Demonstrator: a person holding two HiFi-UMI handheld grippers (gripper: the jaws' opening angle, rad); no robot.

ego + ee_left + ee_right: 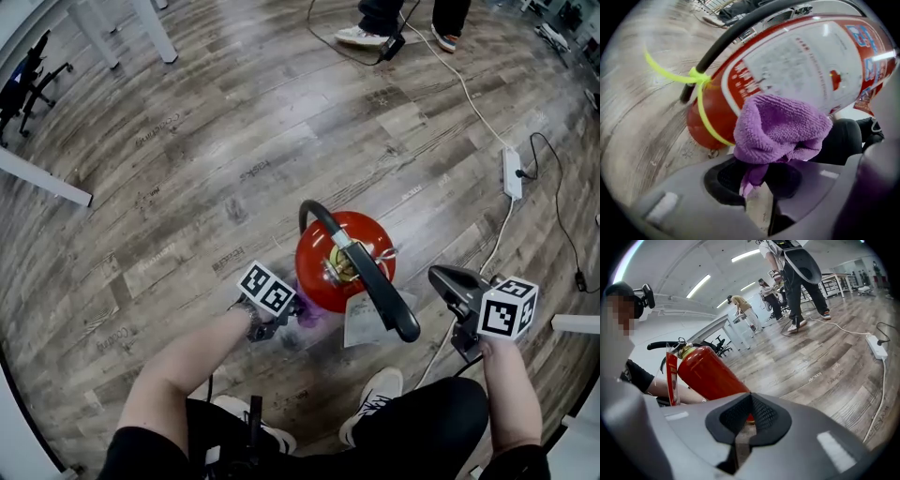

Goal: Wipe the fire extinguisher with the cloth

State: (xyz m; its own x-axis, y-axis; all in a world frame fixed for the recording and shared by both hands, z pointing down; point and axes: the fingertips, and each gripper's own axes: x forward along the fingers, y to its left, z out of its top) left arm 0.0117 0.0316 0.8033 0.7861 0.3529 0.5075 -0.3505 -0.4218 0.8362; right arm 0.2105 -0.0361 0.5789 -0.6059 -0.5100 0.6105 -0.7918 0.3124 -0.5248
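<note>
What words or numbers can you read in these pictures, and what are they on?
Nothing reads clearly.
Fire extinguisher label: rows of print, too blurred to read.
Paper tag: print too small to read.
Floor planks: faint stamped words, too small to read.

Item count, floor area.
One fire extinguisher [342,262], one cloth [780,126], one power strip [512,173] at two o'clock of the extinguisher; two grippers: left gripper [757,180], right gripper [742,427].
</note>
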